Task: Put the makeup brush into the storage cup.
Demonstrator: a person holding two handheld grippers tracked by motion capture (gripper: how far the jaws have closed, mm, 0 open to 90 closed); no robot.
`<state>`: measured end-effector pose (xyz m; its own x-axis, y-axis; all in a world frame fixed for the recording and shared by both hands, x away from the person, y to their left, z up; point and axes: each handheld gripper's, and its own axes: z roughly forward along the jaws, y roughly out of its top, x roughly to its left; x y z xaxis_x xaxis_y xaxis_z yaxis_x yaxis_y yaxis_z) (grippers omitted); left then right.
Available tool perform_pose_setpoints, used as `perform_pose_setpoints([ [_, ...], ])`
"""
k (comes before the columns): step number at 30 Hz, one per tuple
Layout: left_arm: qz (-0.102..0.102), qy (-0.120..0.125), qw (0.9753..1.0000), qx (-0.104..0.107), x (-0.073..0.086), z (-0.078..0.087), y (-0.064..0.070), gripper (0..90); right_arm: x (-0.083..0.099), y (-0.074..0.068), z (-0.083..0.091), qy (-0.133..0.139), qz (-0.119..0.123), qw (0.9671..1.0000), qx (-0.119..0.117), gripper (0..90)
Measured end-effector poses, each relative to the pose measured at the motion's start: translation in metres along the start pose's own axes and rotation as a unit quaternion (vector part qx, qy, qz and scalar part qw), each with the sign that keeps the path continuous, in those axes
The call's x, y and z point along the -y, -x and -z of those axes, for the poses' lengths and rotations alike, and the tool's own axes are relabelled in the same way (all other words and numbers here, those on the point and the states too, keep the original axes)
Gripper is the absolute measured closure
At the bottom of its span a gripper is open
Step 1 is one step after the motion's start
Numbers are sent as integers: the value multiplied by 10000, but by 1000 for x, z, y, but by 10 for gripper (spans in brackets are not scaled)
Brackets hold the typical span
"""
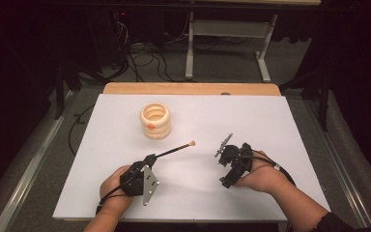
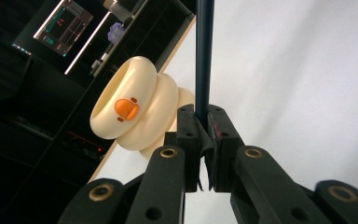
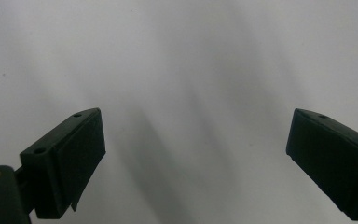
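Observation:
A thin dark stick (image 1: 174,150) with a small tan tip sticks out from my left gripper (image 1: 150,158), which is shut on its near end. In the left gripper view the stick (image 2: 203,56) rises straight up from between the closed jaws of the left gripper (image 2: 203,133). A cream ribbed ring-shaped holder (image 1: 155,121) with an orange mark stands on the white board, beyond and left of the stick's tip. It lies tilted in the left gripper view as the holder (image 2: 135,109). My right gripper (image 1: 224,164) rests near the board's right middle, and the right gripper (image 3: 196,154) is open over bare white board.
The white board (image 1: 251,121) covers a wooden table whose far edge (image 1: 191,88) shows. Beyond it are a white desk frame (image 1: 229,43) and cables on the floor. Metal rails run along both sides of the table.

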<state>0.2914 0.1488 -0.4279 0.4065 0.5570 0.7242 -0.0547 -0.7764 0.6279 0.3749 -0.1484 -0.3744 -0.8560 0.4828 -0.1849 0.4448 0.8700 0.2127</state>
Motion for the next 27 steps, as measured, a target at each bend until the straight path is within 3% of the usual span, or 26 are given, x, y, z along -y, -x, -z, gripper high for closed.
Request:
perform_pose_setpoints([
  [6, 323, -1, 9995, 68, 5, -2, -2, 853, 11, 0, -9, 334, -190, 9992, -76, 61],
  [9, 641, 57, 9979, 115, 8, -2, -6, 854, 21, 1, -14, 668, -386, 9970, -79, 61],
  [10, 641, 57, 9979, 115, 8, -2, -6, 853, 23, 2, -15, 763, -477, 9959, -95, 61],
  [11, 795, 88, 9967, 140, 9, -2, -7, 854, 25, 2, -16, 859, -582, 9946, -99, 61],
  [12, 795, 88, 9967, 140, 9, -2, -7, 854, 27, 3, -17, 947, -620, 9935, -83, 61],
  [13, 918, 101, 9956, 148, 10, -3, -9, 854, 29, 3, -17, 1048, -674, 9922, -76, 61],
  [16, 1003, 97, 9948, 163, 11, -3, -10, 854, 34, 6, -18, 1404, -869, 9862, -110, 60],
  [18, 1202, 128, 9925, 183, 13, -3, -11, 853, 36, 6, -19, 1550, -913, 9837, -89, 61],
  [21, 1457, 146, 9889, 241, 15, -3, -14, 854, 38, 4, -22, 1822, -1080, 9772, -116, 61],
  [26, 1682, 151, 9851, 324, 19, -4, -17, 854, 41, -2, -26, 2125, -1113, 9708, -37, 63],
  [27, 1808, 162, 9826, 386, 20, -4, -18, 854, 42, -3, -27, 2185, -1151, 9690, -39, 64],
])
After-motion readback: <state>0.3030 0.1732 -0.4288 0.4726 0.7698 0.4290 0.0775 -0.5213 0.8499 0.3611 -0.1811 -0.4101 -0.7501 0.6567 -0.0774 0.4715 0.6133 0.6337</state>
